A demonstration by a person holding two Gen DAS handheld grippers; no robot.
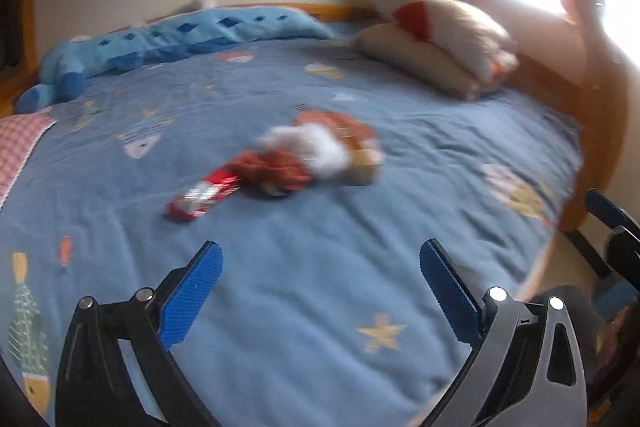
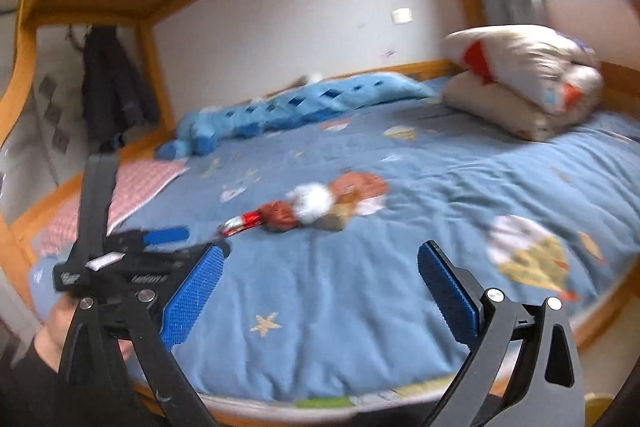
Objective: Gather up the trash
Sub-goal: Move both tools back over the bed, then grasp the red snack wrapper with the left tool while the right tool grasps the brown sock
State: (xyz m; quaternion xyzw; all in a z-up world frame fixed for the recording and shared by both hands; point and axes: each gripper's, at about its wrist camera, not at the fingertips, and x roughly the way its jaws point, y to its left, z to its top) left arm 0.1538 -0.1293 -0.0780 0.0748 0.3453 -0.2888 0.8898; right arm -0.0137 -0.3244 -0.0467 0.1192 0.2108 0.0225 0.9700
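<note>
Hovering over the bed (image 1: 280, 307), the left claw (image 1: 320, 291) and right claw (image 2: 320, 291) are both spread wide, holding nothing. Beyond them, mid-bed, lies the trash (image 1: 288, 159): a red foil wrapper (image 1: 202, 197), crumpled brown and white paper. Past the trash, stacked pillows (image 1: 440, 43) and a blue plush (image 1: 160, 43) line the bed's far side.

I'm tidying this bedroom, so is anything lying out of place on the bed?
Yes. A small heap of litter sits mid-bed on the blue bedspread: a red wrapper, a white tissue and brownish scraps. Blur hides finer detail.
</note>
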